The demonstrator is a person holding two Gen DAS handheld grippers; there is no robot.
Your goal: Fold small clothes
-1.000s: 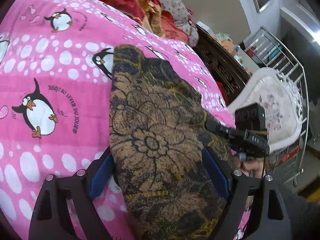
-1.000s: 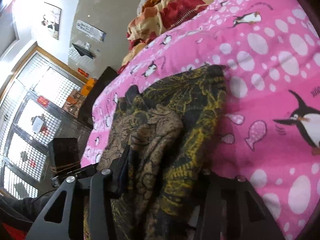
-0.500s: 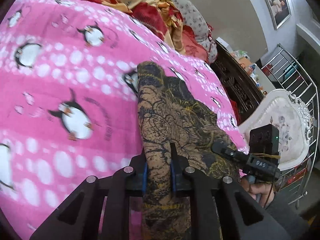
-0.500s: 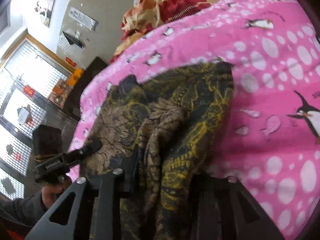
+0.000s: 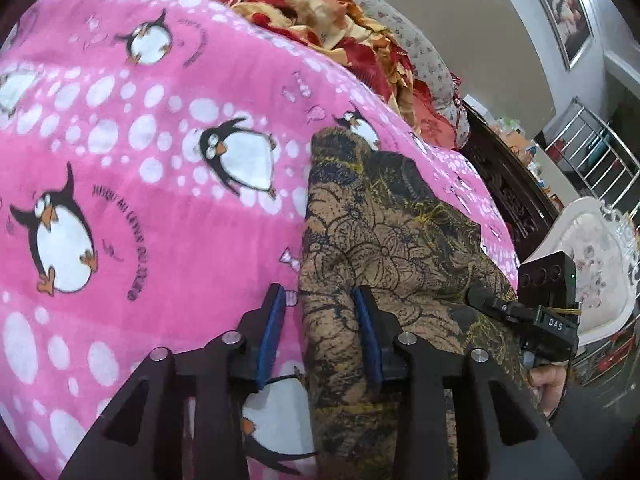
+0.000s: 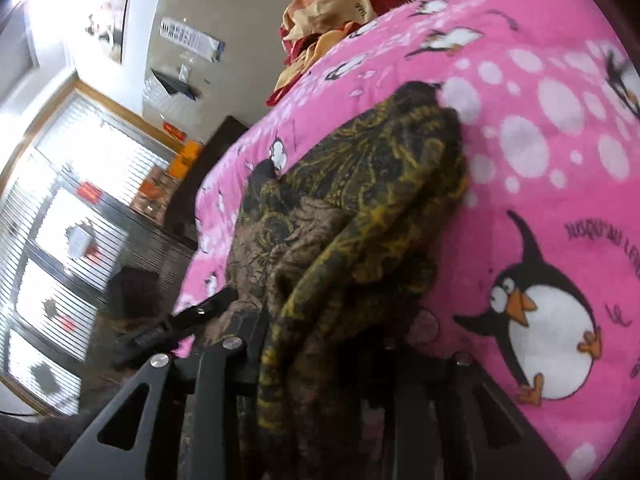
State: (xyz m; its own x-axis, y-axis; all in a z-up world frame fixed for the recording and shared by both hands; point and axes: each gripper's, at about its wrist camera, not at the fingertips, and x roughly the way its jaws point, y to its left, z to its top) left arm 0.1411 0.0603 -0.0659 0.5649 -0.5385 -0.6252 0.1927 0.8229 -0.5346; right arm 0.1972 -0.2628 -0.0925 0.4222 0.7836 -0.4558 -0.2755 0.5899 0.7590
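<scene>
A small brown, black and yellow flower-patterned garment (image 5: 400, 240) lies bunched on a pink penguin blanket (image 5: 140, 200). My left gripper (image 5: 320, 296) straddles the garment's near left edge. Its jaws are opening: the right blue pad (image 5: 366, 340) lies against the cloth, while the left pad (image 5: 270, 328) stands clear over the blanket. My right gripper (image 6: 332, 324) is shut on a thick fold of the garment (image 6: 360, 200), which fills the gap between its fingers. Each gripper shows in the other's view, the right gripper (image 5: 492, 304) sharp and the left gripper (image 6: 208, 308) blurred.
Crumpled red and yellow bedding (image 5: 340, 28) is heaped at the blanket's far end. Beyond the bed's edge stand dark carved furniture (image 5: 508, 184), a white ornate chair (image 5: 592, 256) and a metal rack (image 5: 592, 148). A barred window (image 6: 60, 220) fills the other side.
The left jaws went from wide around the cloth to pinching its edge, and have now parted. The right jaws narrowed on the fold. Both grippers moved across the bed.
</scene>
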